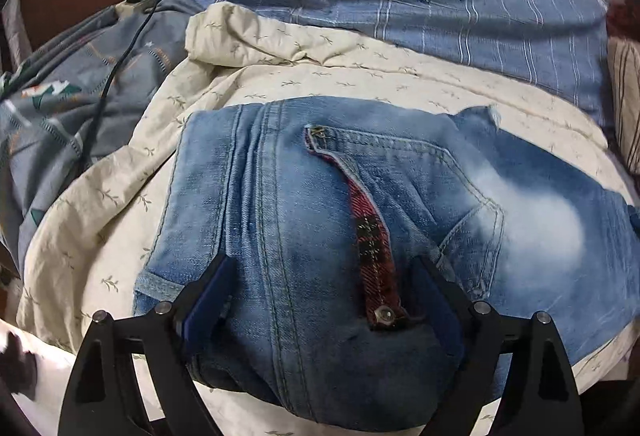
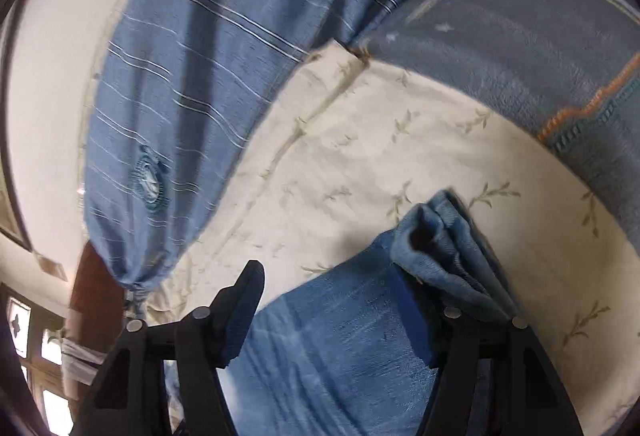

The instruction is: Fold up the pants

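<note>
Partly cut off below, the folded jeans (image 1: 320, 236) lie on a cream leaf-print quilt (image 1: 340, 75); left gripper (image 1: 320, 300) gapes over them, right gripper (image 2: 328, 300) half-open, neither gripping.

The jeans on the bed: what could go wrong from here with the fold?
The left gripper stands open over the jeans, so the thick folded bundle may spring apart. The right gripper is open beside loose denim layers and might catch only some. The cream sheet is wrinkled and could be pinched too.

Faded, rough denim pants (image 1: 304, 203) lie on a matt, crinkled cotton sheet (image 1: 360, 75).
</note>
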A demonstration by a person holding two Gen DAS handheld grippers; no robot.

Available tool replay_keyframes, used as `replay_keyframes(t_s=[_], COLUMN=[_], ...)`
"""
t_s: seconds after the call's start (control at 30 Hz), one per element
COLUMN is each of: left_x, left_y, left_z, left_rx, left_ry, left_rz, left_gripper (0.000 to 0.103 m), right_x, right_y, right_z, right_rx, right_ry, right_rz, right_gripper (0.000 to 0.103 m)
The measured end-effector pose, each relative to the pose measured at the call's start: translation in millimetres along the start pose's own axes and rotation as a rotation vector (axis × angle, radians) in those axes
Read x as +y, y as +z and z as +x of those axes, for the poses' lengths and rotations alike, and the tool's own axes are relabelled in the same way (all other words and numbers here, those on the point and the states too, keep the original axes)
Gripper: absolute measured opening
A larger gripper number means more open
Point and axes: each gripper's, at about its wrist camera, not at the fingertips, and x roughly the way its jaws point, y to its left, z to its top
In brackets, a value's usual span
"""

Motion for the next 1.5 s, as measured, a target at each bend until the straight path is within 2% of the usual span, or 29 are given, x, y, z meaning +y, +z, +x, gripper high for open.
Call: replay_keyframes(t_s=[0.03, 0.1, 0.13, 0.17, 0.2, 0.23, 0.27, 0.33, 0.4, 0.47, 0.53, 0.63, 0.73, 0.83, 0.93, 1.03, 1.13, 1.2, 1.27, 1.3, 1.4, 1.5], left_x=[0, -2, -2, -2, -2, -2, -2, -1, -1, -2, -4, -8, -15, -23, -32, -42, -55, -65, -74, -81, -97, -114], left_y=[1, 2, 2, 1, 0, -2, -2, 0, 3, 3, 4, 4, 3, 3, 3, 4, 5, 5, 5, 5, 4, 5], left_z=[-1, -6, -7, -7, -6, -2, 1, -2, -8, -17, -24, -29, -35, -40, -40, -41, -41, -44, -47, -48, -51, -49], left_rx=[0.000, -0.018, -0.023, -0.023, -0.017, -0.003, 0.006, 0.004, -0.001, -0.028, -0.046, -0.050, -0.054, -0.062, -0.051, -0.044, -0.031, -0.024, -0.033, -0.035, -0.041, -0.043], left_ry=[0.002, 0.002, -0.004, -0.008, -0.005, 0.001, -0.003, -0.010, -0.032, -0.052, -0.061, -0.105, -0.130, -0.156, -0.157, -0.152, -0.163, -0.179, -0.188, -0.195, -0.204, -0.217], left_rz=[0.001, 0.009, 0.010, 0.010, 0.008, 0.008, 0.005, -0.003, -0.009, -0.018, -0.024, -0.031, -0.025, -0.003, 0.015, 0.031, 0.047, 0.057, 0.071, 0.086, 0.117, 0.135], left_gripper=[0.091, 0.091, 0.090, 0.091, 0.091, 0.091, 0.091, 0.091, 0.090, 0.090, 0.090, 0.090, 0.090, 0.090, 0.090, 0.090, 0.090, 0.090, 0.090, 0.090, 0.090, 0.090], right_x=[3, 12, 13, 11, 6, -5, -8, 3, 24, 36, 35, 16, -8, -26, -21, 8, 26, 19, -7, -19, -48, -62], right_y=[0, -3, -3, -3, -2, -1, 1, 3, -1, -12, -28, -61, -83, -98, -103, -104, -109, -118, -125, -126, -123, -110], right_z=[-4, -20, -25, -23, -14, 1, 1, -11, -42, -69, -93, -114, -115, -106, -109, -116, -122, -134, -134, -130, -127, -121], right_rx=[-0.002, -0.049, -0.068, -0.076, -0.059, -0.007, -0.016, -0.018, -0.077, -0.098, -0.109, -0.086, -0.033, 0.005, -0.015, -0.072, -0.103, -0.122, -0.083, -0.068, -0.056, -0.050], right_ry=[0.000, 0.054, 0.056, -0.003, -0.078, -0.100, -0.068, -0.088, -0.076, -0.044, -0.054, -0.028, -0.013, -0.123, -0.186, -0.301, -0.345, -0.249, -0.091, -0.051, -0.018, 0.051], right_rz=[-0.012, -0.035, -0.050, -0.068, -0.074, -0.056, -0.043, -0.033, -0.081, -0.101, -0.090, -0.009, 0.067, 0.092, 0.030, -0.118, -0.230, -0.184, -0.027, 0.029, 0.125, 0.174], right_gripper=[0.068, 0.069, 0.072, 0.077, 0.077, 0.078, 0.077, 0.077, 0.077, 0.077, 0.077, 0.077, 0.077, 0.077, 0.077, 0.077, 0.077, 0.077, 0.077, 0.077, 0.077, 0.077])
